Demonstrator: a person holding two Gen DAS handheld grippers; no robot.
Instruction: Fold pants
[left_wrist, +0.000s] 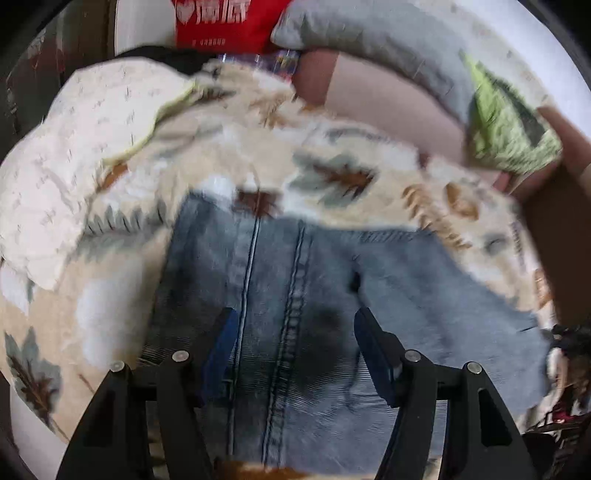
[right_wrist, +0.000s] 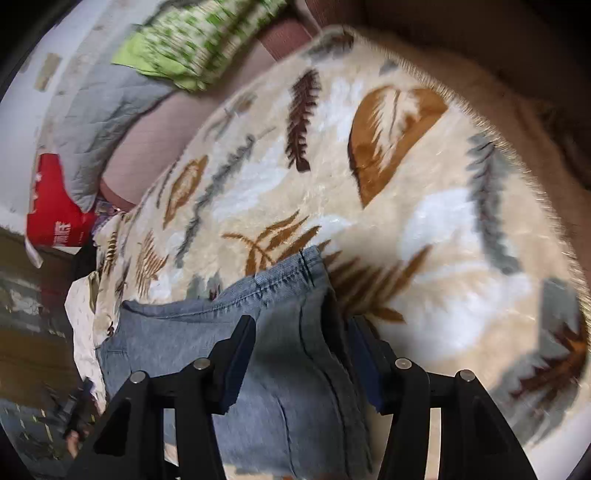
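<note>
the jeans (left_wrist: 295, 295) lie flat on a fleecy cream blanket with a leaf print (left_wrist: 351, 177), blue denim with stitched seams running up the middle of the left wrist view. in the right wrist view the denim (right_wrist: 280, 350) shows a hemmed edge with dark stitching and a fold line, blanket (right_wrist: 424, 221) spreading off to the right of it.

left gripper (left_wrist: 293, 325) sits over the denim, jaws apart, fingers either side of the double seam, cloth visible in the gap. whether the pads touch the fabric can't be told (frame is motion-blurred). right gripper (right_wrist: 303, 343) is likewise spread, denim between the fingers; its right finger is partly hidden behind a fold of the cloth. no clamp visible on either.

around that: a white quilted cover (left_wrist: 74, 166) bunched at the left of the blanket, a grey pillow (left_wrist: 369, 40) and a green patterned cloth (left_wrist: 509, 136) at the far side, a red package with white lettering (left_wrist: 221, 22) beyond. a brownish-pink sheet (left_wrist: 388, 103) shows between blanket and pillow.
</note>
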